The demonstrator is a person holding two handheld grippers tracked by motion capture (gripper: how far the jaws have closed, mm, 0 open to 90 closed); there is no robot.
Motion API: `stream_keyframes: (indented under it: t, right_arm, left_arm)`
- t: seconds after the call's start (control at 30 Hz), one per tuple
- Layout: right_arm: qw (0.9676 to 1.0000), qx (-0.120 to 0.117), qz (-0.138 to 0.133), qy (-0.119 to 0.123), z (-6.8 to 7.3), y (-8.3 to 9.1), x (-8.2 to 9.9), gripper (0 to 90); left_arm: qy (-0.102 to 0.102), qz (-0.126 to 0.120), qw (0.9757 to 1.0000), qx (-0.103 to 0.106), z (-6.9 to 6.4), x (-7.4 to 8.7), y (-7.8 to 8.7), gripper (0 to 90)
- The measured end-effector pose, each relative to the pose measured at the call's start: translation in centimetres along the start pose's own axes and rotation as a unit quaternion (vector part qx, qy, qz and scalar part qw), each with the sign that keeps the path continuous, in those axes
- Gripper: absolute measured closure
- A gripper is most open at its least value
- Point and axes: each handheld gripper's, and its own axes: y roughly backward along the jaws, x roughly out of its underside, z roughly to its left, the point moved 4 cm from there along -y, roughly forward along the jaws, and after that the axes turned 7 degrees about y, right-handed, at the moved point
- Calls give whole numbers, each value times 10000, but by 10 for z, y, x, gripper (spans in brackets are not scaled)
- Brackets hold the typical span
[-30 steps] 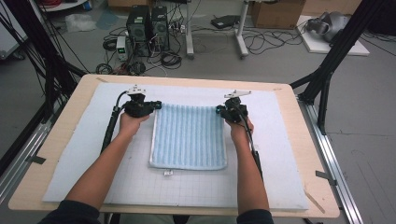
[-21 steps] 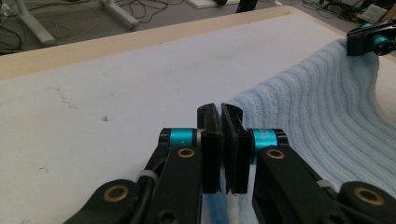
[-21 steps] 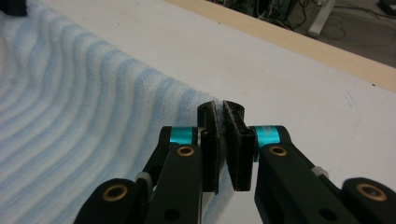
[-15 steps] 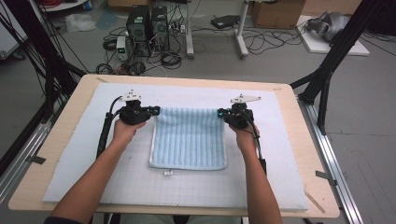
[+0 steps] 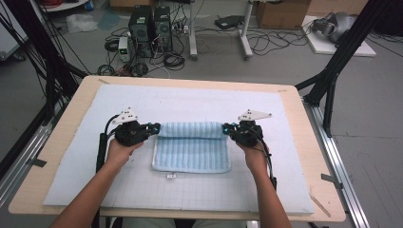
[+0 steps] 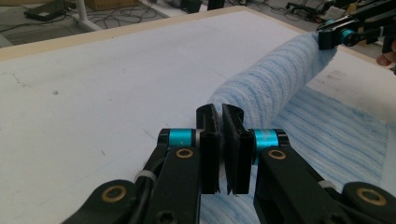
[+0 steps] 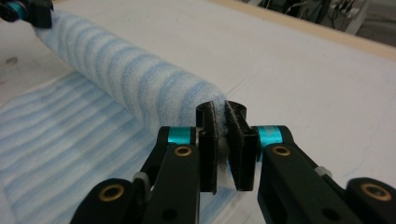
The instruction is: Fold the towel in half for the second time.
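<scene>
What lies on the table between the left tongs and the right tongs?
In the high view, the blue striped towel spans the gap, its far edge rolled over and pinched by the left tongs and right tongs.

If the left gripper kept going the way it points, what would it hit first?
The left gripper is shut on the towel; straight along its folded edge, the right gripper probably comes next.

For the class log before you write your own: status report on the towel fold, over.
Left hand-held gripper and right hand-held gripper both shut on the far corners of the light blue striped terry towel. Far edge lifted, curling toward the person. Nothing in the way.
</scene>
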Motion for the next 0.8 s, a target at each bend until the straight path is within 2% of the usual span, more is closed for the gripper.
stream_keyframes:
  t: [0.03, 0.3, 0.5, 0.8]
  right_arm:
    - [10000, 4, -73, 10, 4, 3, 1, 834]
    - [9999, -45, -118, 82, 30, 25, 18, 833]
    - [9998, -129, -64, 103, 46, 34, 33, 833]
    - [9997, -193, -128, 112, 52, 39, 38, 834]
  left_arm:
    - [-2, -6, 10000, 2, -2, 2, 2, 850]
    - [-38, 34, 9999, 107, -19, 23, 17, 846]
    - [-122, 119, 9997, 169, -29, 36, 27, 844]
    - [-56, 235, 9994, 254, -34, 47, 32, 833]
